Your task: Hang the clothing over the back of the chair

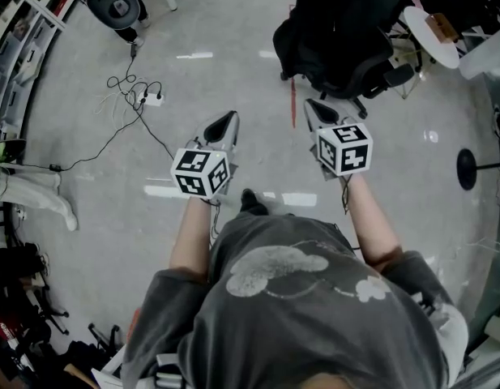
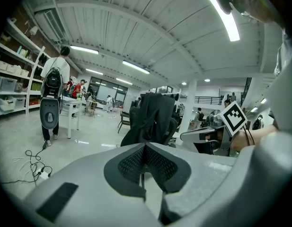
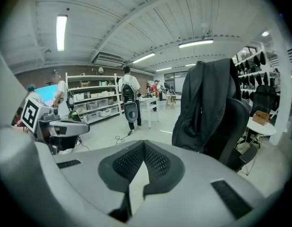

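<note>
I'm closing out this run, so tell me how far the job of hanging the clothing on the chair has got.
Done: the dark jacket drapes over the back of the chair. In hand: nothing. The left gripper and the right gripper are both shut and empty, held short of the chair. Left: no step that I can see, so the job looks finished.

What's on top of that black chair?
A black jacket hangs over the back of the chair. It covers most of that back, so whatever lies underneath it can't be seen.
</note>
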`<state>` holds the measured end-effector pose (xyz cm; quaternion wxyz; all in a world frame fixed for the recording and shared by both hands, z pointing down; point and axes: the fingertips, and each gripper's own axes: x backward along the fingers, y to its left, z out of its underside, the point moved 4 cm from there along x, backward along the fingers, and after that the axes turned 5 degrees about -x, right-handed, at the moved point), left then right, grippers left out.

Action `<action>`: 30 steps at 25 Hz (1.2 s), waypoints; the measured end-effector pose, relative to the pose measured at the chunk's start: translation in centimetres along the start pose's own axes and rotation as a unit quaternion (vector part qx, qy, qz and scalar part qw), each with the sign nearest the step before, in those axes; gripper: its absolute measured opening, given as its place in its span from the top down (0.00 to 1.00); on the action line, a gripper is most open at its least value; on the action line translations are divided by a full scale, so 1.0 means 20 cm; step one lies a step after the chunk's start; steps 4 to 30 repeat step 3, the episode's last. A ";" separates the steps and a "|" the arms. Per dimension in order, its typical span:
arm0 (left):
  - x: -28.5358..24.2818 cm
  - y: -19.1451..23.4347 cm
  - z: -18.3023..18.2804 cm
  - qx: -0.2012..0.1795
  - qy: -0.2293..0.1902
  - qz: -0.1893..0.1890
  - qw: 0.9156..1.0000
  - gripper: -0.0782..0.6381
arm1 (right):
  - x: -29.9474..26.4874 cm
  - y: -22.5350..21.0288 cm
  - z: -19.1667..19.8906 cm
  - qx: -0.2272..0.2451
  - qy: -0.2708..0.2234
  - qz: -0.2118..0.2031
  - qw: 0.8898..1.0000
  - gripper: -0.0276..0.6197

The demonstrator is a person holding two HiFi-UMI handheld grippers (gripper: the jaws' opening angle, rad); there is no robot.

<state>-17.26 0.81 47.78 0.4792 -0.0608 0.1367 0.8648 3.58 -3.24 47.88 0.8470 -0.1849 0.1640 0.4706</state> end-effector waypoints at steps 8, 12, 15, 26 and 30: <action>0.05 -0.05 0.01 0.000 -0.001 -0.005 1.000 0.89 | 0.06 0.03 0.03 0.001 -0.001 -0.007 1.000 0.97; 0.05 -0.05 0.01 0.000 -0.001 -0.005 1.000 0.89 | 0.06 0.03 0.03 0.001 -0.001 -0.007 1.000 0.97; 0.05 -0.05 0.01 0.000 -0.001 -0.005 1.000 0.89 | 0.06 0.03 0.03 0.001 -0.001 -0.007 1.000 0.97; 0.05 -0.05 0.01 0.000 -0.001 -0.005 1.000 0.89 | 0.06 0.03 0.03 0.001 -0.001 -0.007 1.000 0.97; 0.05 -0.05 0.01 0.000 -0.001 -0.005 1.000 0.89 | 0.06 0.03 0.03 0.001 -0.001 -0.007 1.000 0.97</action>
